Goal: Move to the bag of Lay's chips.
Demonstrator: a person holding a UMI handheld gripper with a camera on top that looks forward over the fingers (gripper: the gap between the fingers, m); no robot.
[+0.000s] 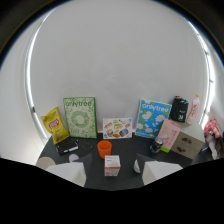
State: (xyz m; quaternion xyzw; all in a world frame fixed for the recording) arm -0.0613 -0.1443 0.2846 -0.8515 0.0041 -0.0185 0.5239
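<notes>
While the gripper (112,172) hangs open and empty above the small box (112,165), swing it toward the yellow Lay's bag (55,125) leaning beside the green Onlytree box (80,117).

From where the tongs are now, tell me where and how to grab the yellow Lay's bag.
Take the Lay's bag by its top edge, probably coming from the front. It stands tilted against the wall beside the green Onlytree box, so its upper seam looks free. The open tongs sit well short of it, with a small white-and-orange box between them.
</notes>
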